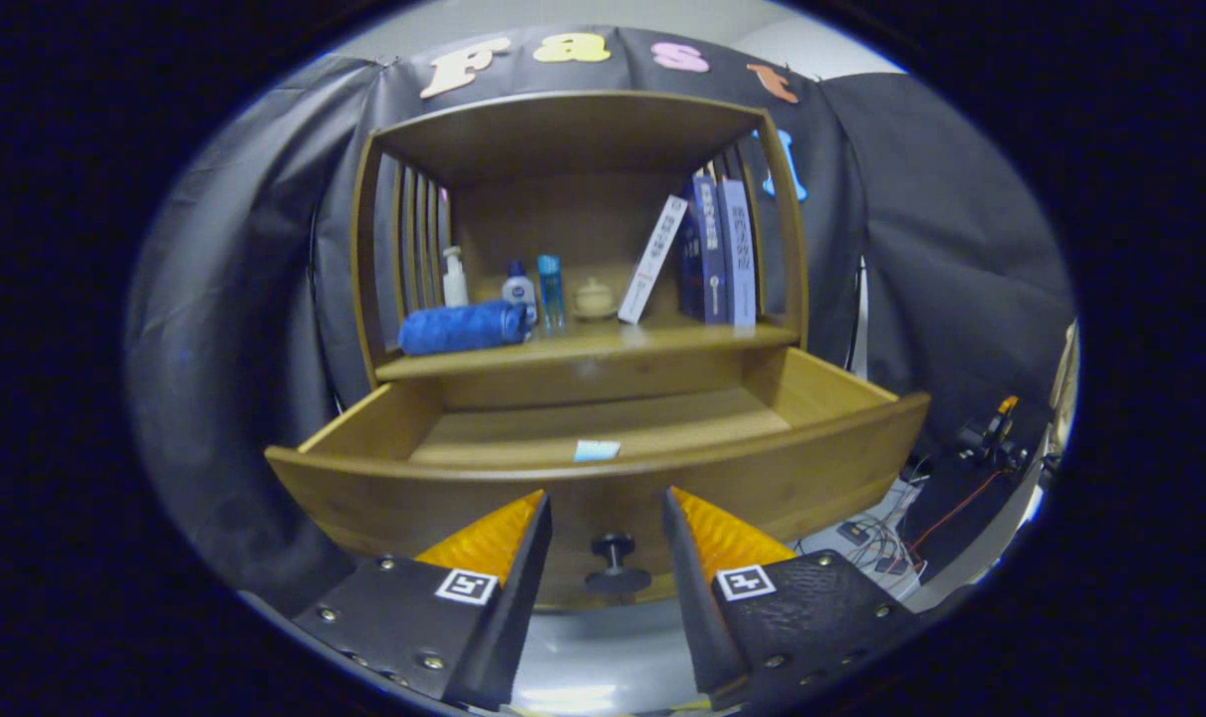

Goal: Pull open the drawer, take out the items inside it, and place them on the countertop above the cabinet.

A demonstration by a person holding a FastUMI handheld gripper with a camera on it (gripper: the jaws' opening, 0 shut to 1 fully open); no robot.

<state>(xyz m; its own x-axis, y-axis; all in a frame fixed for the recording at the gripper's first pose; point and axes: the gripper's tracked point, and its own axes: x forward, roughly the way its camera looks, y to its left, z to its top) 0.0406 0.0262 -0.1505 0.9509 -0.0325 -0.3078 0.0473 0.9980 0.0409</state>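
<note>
Drawer (603, 478) pulled out, centre frame; small pale-blue item (597, 450) inside near front. Gripper (605, 508) jaws wide open, empty, straddling the knob (614, 564) without touching.

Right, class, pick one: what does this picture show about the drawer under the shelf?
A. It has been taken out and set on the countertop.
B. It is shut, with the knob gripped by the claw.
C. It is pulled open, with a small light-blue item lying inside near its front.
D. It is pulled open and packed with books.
C: the drawer stands pulled out, a small light-blue item lies on its floor near the front, and the claw is open with the knob between its fingers, untouched.
</note>
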